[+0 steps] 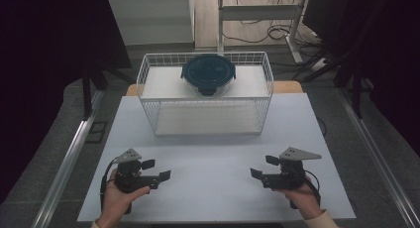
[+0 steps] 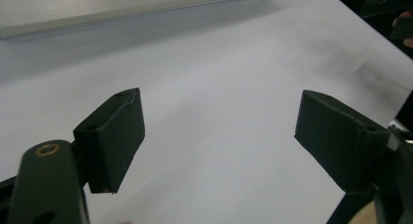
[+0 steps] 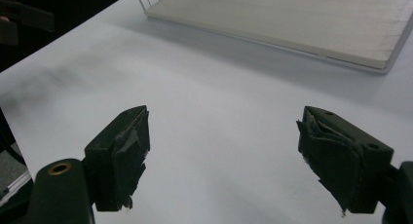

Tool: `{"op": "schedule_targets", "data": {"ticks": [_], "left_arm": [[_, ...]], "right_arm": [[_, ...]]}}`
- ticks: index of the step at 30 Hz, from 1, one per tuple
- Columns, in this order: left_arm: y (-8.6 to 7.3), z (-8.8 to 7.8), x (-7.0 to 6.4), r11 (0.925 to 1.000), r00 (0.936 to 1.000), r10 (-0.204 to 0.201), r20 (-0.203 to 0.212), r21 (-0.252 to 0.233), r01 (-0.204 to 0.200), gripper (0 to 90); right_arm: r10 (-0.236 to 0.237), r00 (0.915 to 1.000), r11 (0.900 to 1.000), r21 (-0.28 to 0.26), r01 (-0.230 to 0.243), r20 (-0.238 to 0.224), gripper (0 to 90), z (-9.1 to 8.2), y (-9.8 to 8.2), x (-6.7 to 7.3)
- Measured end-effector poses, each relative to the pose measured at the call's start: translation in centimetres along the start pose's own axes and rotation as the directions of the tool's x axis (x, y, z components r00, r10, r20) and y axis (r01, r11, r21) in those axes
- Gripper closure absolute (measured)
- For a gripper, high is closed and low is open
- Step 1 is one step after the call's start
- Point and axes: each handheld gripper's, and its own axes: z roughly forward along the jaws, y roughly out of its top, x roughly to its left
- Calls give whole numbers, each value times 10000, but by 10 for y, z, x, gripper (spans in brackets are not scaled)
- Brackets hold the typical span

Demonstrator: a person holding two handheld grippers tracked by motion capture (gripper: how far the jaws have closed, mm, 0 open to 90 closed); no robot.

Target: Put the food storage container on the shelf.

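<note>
High view — round container, clear body under a dark teal snap-on lid, sits at the far centre of the table on the upper shelf of a white wire basket. It looks rigid and fairly heavy, likely glass, so fragile and slick on the wall. The lid's side latches or the rim under them seem the safest purchase, one gripper to each side. Left gripper rests near left and right gripper near right, both low over the bare table and well apart from the container.

Left gripper view — jaws stand wide apart with nothing between them, white table below, the basket's base edge far off.

Right gripper view — jaws likewise parted and empty, their pads frayed, which may weaken the grip on smooth glass. The basket's lower shelf lies far right.
</note>
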Motion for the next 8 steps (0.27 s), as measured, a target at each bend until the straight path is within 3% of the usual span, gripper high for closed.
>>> {"op": "schedule_targets", "data": {"ticks": [4, 8], "left_arm": [[-2, 4, 0, 9995, 9998, 89, 164, 295, -93, 205], [-2, 7, 1, 9992, 9996, 272, -98, 312, -269, 191]], "right_arm": [[-6, 9999, 10000, -68, 7, 107, 178, 0, -4, -2], [158, 9998, 9997, -212, -156, 108, 171, -1, -6, -7]]}}
